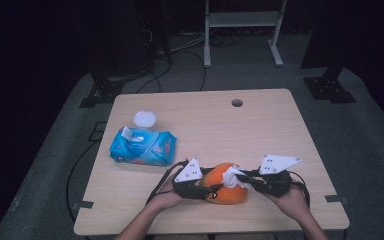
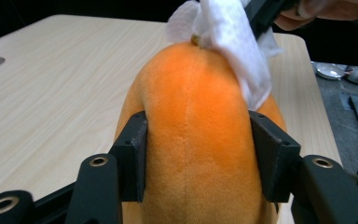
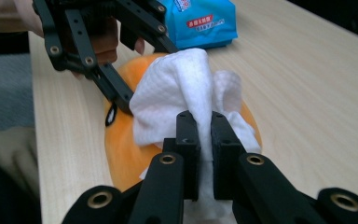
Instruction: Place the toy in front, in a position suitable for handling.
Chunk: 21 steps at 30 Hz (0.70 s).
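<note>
Orange plush toy [image 1: 226,184]: lower centre of the high view, lying on the tabletop [image 1: 260,125] between both tools; short-pile fabric over soft stuffing.
Wipes pack [image 1: 143,146]: blue, soft-sided, left of centre in the high view, well apart from the toy; flap raised, with a white round lid [image 1: 144,118] just behind it.
Left hand-held gripper [image 1: 196,186]: clamped across the toy's body. In the left gripper view [image 2: 198,154] both pads press the flanks and the plush bulges between them.
Toy, handling: judged light and squashy; it yields to the squeeze and does not slip, since the pile grips well. Not fragile. Best hold is across the widest part of the body, as now, so it cannot roll under wiping strokes.
White wipe [image 3: 182,95]: draped over the top of the toy, crumpled, thin and limp; looks damp, though that cannot be confirmed.
Right hand-held gripper [image 3: 204,140]: jaws clenched tight on a fold of the wipe, pads nearly meeting through the sheet. In the high view [image 1: 252,181] it sits right of the toy.
Wipe, handling: tears or slides out if dragged hard; pinch a bunched fold and keep pressure light.
</note>
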{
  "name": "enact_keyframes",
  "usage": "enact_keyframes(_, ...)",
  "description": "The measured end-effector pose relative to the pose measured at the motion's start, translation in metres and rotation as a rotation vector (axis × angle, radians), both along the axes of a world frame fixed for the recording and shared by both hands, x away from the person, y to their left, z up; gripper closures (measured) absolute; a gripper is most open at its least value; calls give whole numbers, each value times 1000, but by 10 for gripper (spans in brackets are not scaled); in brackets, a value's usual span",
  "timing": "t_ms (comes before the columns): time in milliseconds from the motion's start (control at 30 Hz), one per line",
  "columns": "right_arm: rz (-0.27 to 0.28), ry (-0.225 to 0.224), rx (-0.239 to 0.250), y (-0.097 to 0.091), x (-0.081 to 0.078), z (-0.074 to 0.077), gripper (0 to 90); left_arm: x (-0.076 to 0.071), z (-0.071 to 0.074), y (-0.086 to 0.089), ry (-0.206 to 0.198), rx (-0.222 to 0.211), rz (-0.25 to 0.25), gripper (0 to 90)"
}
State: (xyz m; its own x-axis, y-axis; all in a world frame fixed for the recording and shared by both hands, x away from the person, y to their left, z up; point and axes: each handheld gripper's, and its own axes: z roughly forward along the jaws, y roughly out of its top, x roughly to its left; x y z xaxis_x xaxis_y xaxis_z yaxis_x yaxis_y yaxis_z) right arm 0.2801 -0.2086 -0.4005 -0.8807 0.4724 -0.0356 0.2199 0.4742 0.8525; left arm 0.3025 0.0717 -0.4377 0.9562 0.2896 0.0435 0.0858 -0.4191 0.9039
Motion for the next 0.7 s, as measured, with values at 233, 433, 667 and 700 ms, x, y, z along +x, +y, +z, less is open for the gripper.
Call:
enact_keyframes(233,-98,-10,-7,-30,-1,4,837,6,-7,13,56,2,-15,419)
enact_keyframes(433,-26,-27,12,-5,-6,8,835,5,-7,13,54,17,-33,413)
enact_keyframes(667,-52,37,-49,-18,2,-6,836,5,-8,14,58,23,-31,407)
enact_keyframes(700,-51,31,-24,-18,1,-4,836,5,-8,14,56,23,-33,406)
